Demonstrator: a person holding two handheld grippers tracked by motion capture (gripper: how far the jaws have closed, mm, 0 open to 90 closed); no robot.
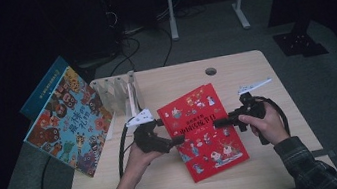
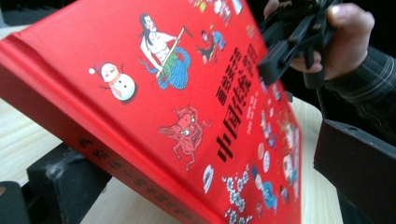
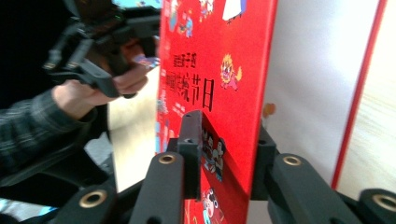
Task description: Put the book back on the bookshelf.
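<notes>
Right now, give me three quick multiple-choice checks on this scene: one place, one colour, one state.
1. Where does the white rack stand?
A. At the table's left rear
B. At the table's right front
C. On the floor

2. What colour is the cover of the book between the two grippers?
A. Green
B. Red
C. White

3. How is the patterned book placed?
A. Flat in the middle of the table
B. Upright in a rack slot
C. Tilted, leaning at the rack's left side

Key: 1 A, the white rack is at the back left, left of the red book. 2 B, its cover is plainly red in every view. 3 C, the patterned book slants against the rack, overhanging the table edge.
</notes>
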